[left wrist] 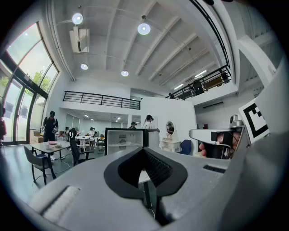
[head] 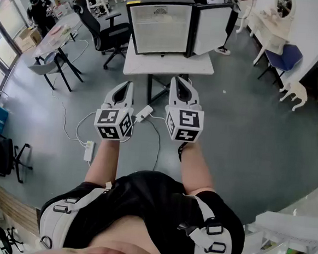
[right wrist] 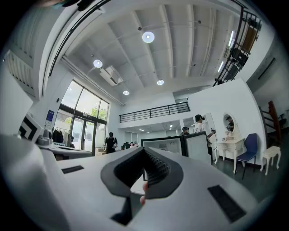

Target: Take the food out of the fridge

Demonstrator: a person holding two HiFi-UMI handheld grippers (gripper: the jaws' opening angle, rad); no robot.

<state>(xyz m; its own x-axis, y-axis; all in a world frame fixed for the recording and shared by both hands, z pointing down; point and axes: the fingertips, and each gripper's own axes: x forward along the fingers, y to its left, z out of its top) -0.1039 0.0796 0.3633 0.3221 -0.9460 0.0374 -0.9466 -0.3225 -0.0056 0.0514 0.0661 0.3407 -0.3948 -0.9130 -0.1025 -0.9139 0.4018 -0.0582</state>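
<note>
Fridge [head: 158,28] stands at the back of a white table [head: 199,65], its door [head: 213,24] swung open to the right; what lies on its shelves is too small to tell. Both bare forearms reach forward side by side, the grippers level and aimed at the fridge, their tips short of the table's near edge. The left gripper [head: 125,87] has its jaws pressed together with nothing between them, and so has the right gripper [head: 179,82]. On the grey floor [head: 246,136] below lie a power strip [head: 88,151] and cable. An office chair [head: 108,35] stands left of the table and a blue chair [head: 285,57] at the right.
</note>
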